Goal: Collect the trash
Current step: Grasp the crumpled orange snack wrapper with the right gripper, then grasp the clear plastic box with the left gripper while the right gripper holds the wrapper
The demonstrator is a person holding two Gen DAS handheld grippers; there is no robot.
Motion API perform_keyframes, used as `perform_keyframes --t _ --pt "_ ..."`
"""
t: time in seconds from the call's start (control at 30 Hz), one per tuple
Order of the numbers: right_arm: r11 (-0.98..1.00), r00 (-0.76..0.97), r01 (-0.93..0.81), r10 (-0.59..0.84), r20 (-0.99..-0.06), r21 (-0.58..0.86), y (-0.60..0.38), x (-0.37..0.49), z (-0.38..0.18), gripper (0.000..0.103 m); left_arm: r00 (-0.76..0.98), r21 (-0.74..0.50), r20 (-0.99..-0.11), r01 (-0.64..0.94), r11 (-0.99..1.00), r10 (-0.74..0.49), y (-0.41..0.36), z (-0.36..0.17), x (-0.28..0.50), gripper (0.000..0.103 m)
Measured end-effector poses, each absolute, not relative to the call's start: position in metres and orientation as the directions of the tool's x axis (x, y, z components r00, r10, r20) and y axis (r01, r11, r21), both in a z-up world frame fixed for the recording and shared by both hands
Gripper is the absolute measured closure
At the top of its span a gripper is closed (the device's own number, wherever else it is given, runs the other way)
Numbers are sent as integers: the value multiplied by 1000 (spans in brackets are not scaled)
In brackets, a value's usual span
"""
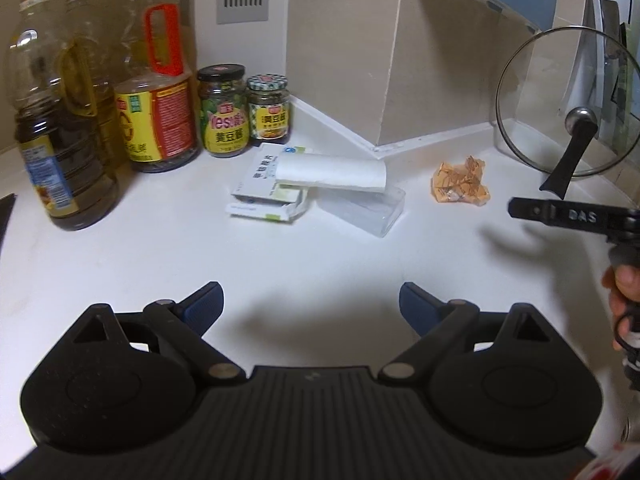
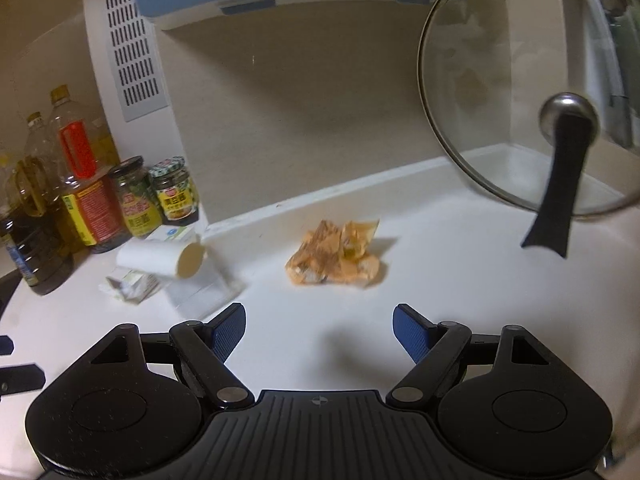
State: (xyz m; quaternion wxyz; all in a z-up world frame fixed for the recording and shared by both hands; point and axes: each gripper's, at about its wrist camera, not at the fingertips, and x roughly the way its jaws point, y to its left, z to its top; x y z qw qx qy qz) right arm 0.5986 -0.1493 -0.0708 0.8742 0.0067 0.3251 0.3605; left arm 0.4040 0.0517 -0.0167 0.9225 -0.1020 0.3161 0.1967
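Now both my grippers, left (image 1: 310, 304) and right (image 2: 319, 328), gape wide, empty. Wrapper (image 2: 335, 255) lies on the counter (image 2: 460, 280) beyond the right one. Only the left view shows a hand (image 1: 624, 300).

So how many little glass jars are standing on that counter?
2. The taller black-lidded jar stands beside the oil bottles; the shorter checked-lid jar stands right of it, near the wall corner. Others may hide behind the bottles.
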Motion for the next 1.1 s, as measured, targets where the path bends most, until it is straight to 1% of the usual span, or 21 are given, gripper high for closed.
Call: perform_keyframes --t 0.37,0.6,0.7,0.8,0.87,0.9,0.97,1.03,1.1 --pt "726 513 -660 622 -591 192 -110 655 -95 23 722 -71 -632 -417 906 282 73 -23 461 10" --pt "709 508 -682 637 -579 181 -92 671 -102 23 720 -78 -636 -417 905 277 92 -29 486 8" --pt "703 511 -693 637 -577 163 -83 673 -105 24 724 -74 -632 -413 908 278 97 -27 494 6" --pt "699 508 -700 630 -587 144 -76 677 -111 35 724 -63 -632 -404 913 277 99 -27 500 5" --pt "702 505 -699 622 -599 139 -73 680 -115 47 725 -64 -632 -401 914 274 101 -28 503 4" --pt "703 505 -698 617 -604 135 -72 681 -117 50 725 -67 -632 -402 913 273 102 -28 504 4" --pt "710 517 -694 608 -602 121 -72 680 -118 61 727 -77 -632 -403 912 268 103 -29 506 4" --pt "710 519 -694 606 -602 116 -73 680 -119 67 728 -84 -633 -401 912 262 103 -30 509 4" --pt "708 517 -696 611 -600 121 -75 679 -118 70 729 -90 -635 -398 913 255 103 -31 511 4"
